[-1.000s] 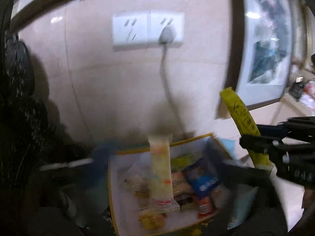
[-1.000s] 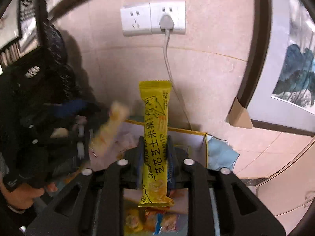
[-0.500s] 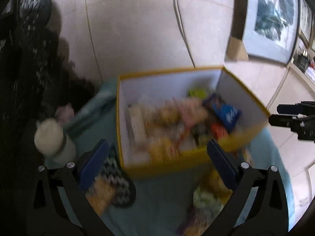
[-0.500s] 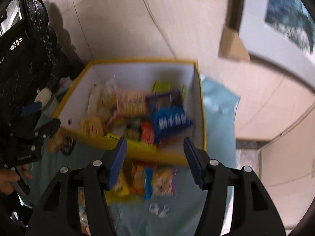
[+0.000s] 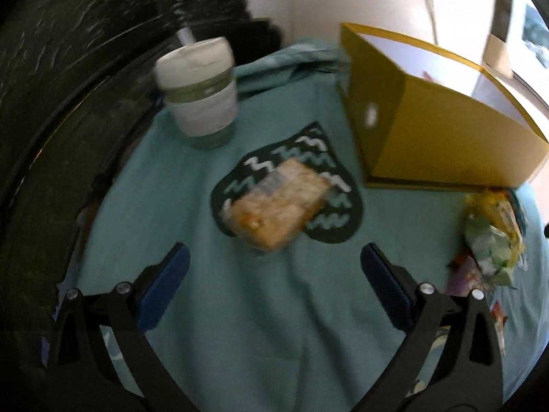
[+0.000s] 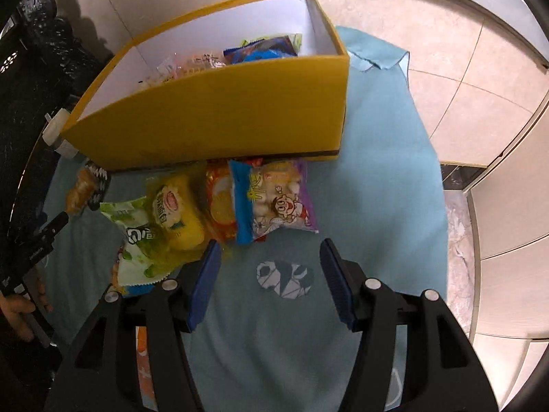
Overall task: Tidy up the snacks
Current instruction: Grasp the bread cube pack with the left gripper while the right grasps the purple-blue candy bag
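Left wrist view first: the left claw is spread wide with nothing in it, and the wrapped pastry sits right ahead at about 12 o'clock, lying on a dark heart-shaped patch of the teal cloth. Its long axis runs from roughly 8 o'clock to 2 o'clock, so it's skewed against the gap between the fingers, and I'd guess a bit of wrist roll is needed before a clean pinch across the short side. A cup stands at 11 o'clock, well clear, and the yellow box is up at 2 o'clock

Over in the right wrist view, the right claw is also spread and empty. A pile of snack bags lies just in front of it against the box's front wall: yellow bag at 10 to 11 o'clock, just beyond the left pad, and the blue-edged cartoon bag dead on 12 o'clock, long side pointing toward the box. So left hand is nearer the pastry, right hand nearer the bags, and the box already has several packs inside
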Available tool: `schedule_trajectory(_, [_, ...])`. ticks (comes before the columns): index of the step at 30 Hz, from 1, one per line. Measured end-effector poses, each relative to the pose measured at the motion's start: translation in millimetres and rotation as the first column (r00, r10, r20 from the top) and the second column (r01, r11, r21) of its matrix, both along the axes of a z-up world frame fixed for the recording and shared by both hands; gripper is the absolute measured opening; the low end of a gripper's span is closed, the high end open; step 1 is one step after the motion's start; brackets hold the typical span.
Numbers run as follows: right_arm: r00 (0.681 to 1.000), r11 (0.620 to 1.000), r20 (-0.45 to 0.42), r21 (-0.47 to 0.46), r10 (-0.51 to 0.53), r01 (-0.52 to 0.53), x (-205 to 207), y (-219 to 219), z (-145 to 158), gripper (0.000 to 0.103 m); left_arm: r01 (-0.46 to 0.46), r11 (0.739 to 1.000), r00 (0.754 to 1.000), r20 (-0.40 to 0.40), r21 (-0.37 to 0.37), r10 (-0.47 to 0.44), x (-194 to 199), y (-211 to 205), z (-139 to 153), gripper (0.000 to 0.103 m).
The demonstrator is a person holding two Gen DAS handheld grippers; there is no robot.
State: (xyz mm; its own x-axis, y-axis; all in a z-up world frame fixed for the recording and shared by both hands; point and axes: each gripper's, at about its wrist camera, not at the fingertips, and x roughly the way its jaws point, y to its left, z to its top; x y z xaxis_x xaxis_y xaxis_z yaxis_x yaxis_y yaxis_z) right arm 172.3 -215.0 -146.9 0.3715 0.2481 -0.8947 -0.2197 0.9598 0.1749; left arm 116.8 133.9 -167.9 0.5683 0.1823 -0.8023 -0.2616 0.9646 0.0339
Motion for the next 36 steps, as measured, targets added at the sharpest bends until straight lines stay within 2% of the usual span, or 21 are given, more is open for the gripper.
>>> schedule_trajectory(6, [1.000, 1.000, -0.008, -0.004, -0.010, 0.010, 17, 4, -5, 0.061, -0.006, 1.000, 1.000, 0.015, 0.013, 0.006, 12, 7, 0, 0.101])
schedule_trajectory(11, [0.999, 0.999, -0.027, 0.013, -0.032, 0.033, 36, 6, -13, 0.062, -0.040, 0.999, 0.999, 0.018, 0.004, 0.040, 43, 27, -3, 0.101])
schedule_trajectory(13, [0.999, 1.000, -0.034, 0.001, -0.031, 0.031, 43, 11, -19, 0.062, -0.016, 0.999, 1.000, -0.002, 0.031, 0.016, 56, 27, -7, 0.101])
schedule_trajectory(16, [0.999, 1.000, -0.032, -0.007, -0.025, 0.025, 53, 17, -28, 0.062, 0.080, 0.994, 0.995, -0.067, 0.071, -0.075, 79, 21, -22, 0.101])
schedule_trajectory(19, [0.999, 0.999, -0.026, -0.014, -0.031, 0.031, 58, 19, -38, 0.062, 0.124, 0.991, 0.991, -0.058, 0.045, -0.121, 85, 19, -31, 0.101])
schedule_trajectory(21, [0.999, 0.999, -0.022, 0.022, -0.045, 0.045, 59, 15, -43, 0.066, 0.143, 0.990, 0.984, -0.110, -0.005, -0.143, 86, 17, -44, 0.101])
schedule_trajectory(24, [0.999, 0.999, -0.038, 0.013, -0.031, 0.032, 60, 13, -43, 0.066, 0.127, 0.991, 0.989, -0.064, -0.041, -0.130, 66, 18, -54, 0.101])
schedule_trajectory(25, [0.998, 0.999, -0.050, 0.021, -0.031, 0.032, 60, 12, -43, 0.065, 0.124, 0.991, 0.990, -0.058, -0.043, -0.127, 62, 17, -55, 0.101])
schedule_trajectory(27, [0.998, 0.998, -0.069, 0.054, -0.015, 0.019, 58, 8, -42, 0.053, 0.142, 0.988, 0.987, -0.067, -0.053, -0.145, 57, 13, -54, 0.099])
schedule_trajectory(29, [0.997, 0.998, -0.073, 0.066, 0.020, -0.015, 52, 7, -40, 0.045, 0.215, 0.975, 0.973, -0.076, -0.059, -0.219, 48, 1, -53, 0.099])
schedule_trajectory(32, [0.994, 0.994, -0.086, 0.097, 0.060, -0.052, 35, 2, -41, 0.045, 0.304, 0.951, 0.949, -0.071, -0.065, -0.308, 31, -19, -52, 0.096])
schedule_trajectory(36, [0.990, 0.989, -0.088, 0.107, 0.109, -0.099, 3, -6, -42, 0.044, 0.314, 0.943, 0.947, -0.039, -0.111, -0.320, 12, -31, -50, 0.096])
